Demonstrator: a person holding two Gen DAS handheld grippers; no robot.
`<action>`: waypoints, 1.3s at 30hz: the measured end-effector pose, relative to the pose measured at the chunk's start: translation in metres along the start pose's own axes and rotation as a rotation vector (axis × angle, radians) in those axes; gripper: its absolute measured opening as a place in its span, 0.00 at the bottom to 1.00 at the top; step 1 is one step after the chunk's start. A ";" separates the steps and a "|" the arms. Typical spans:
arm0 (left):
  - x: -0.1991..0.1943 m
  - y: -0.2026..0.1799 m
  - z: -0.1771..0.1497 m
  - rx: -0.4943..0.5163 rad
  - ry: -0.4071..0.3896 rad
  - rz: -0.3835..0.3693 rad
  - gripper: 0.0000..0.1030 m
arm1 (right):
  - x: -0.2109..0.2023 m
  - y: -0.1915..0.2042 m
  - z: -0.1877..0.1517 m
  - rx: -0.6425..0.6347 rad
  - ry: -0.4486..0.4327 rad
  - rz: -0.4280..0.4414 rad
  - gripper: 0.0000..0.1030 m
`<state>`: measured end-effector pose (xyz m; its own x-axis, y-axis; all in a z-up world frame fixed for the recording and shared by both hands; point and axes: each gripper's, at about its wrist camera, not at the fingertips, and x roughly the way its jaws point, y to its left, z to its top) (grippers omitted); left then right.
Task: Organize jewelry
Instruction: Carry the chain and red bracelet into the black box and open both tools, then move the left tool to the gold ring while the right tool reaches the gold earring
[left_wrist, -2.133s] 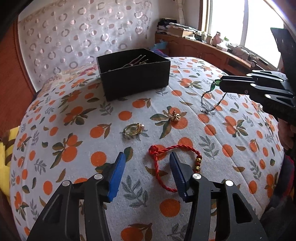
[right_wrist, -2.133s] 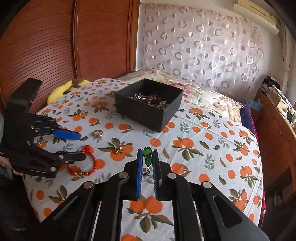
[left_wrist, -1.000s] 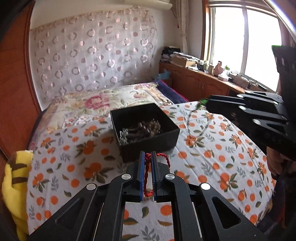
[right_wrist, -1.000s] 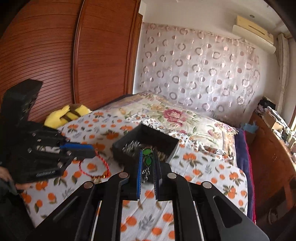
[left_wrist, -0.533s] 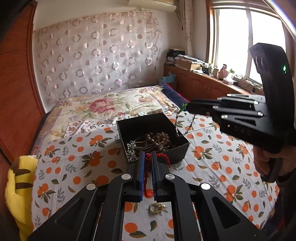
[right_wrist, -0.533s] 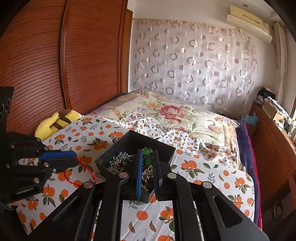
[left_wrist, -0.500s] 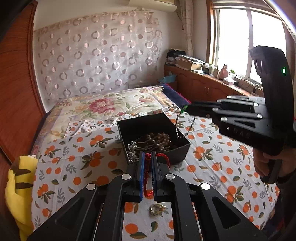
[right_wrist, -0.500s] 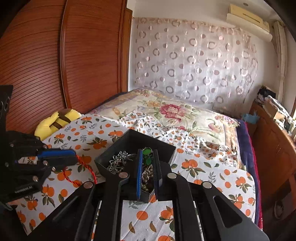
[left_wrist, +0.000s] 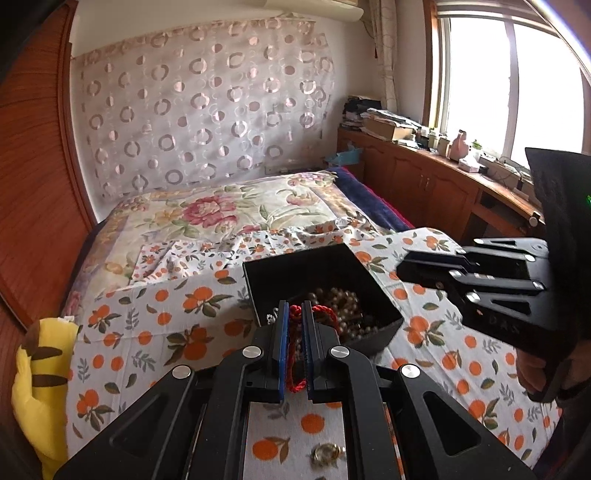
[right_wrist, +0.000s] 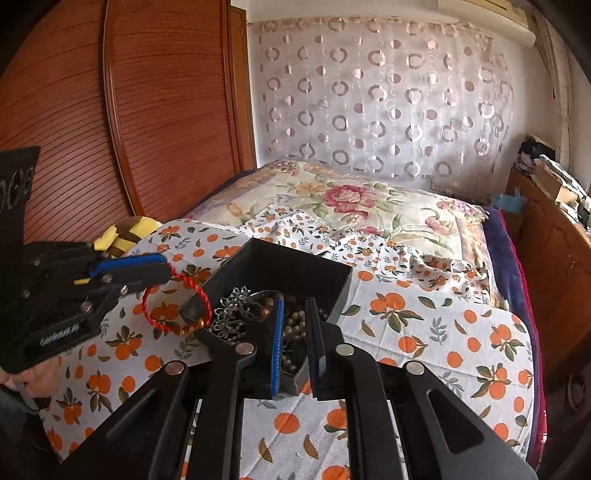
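Bringing the red cord bracelet (left_wrist: 295, 322) up to the black box (left_wrist: 314, 267) while the right claw (right_wrist: 294, 321) stands emptied over it.
Nearest, a small gold brooch (left_wrist: 325, 452) lies on the orange-print bed cover (left_wrist: 166, 332) by the bed's near edge, not yet collected. Above it the left claw (left_wrist: 293, 332) is clamped tight on the bracelet, whose loop hangs at the box's near left corner, now much closer than a second ago. Beyond, the right claw's pads sit close together over the heap of beads and chains (left_wrist: 343, 302) inside the box. The green pendant they pinched half a second ago no longer shows between them, so the necklace has probably dropped in. That likely leaves the bracelet next, then the brooch. The box stands mid-bed, well short of the flowered quilt (left_wrist: 221, 210) at the far edge.
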<state>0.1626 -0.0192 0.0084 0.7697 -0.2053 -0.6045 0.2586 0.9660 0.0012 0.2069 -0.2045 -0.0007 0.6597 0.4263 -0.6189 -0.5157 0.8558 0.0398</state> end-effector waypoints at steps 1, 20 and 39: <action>0.003 -0.001 0.003 0.004 -0.001 0.002 0.06 | 0.000 -0.001 -0.001 0.000 0.001 -0.002 0.13; 0.025 -0.004 0.017 -0.018 0.016 0.012 0.21 | -0.012 0.018 -0.050 -0.026 0.030 0.043 0.13; -0.001 0.011 -0.059 0.001 0.100 -0.006 0.39 | 0.016 0.071 -0.099 -0.139 0.206 0.120 0.29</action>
<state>0.1299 0.0013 -0.0383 0.7061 -0.1948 -0.6808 0.2641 0.9645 -0.0020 0.1267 -0.1658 -0.0854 0.4712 0.4417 -0.7635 -0.6632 0.7481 0.0235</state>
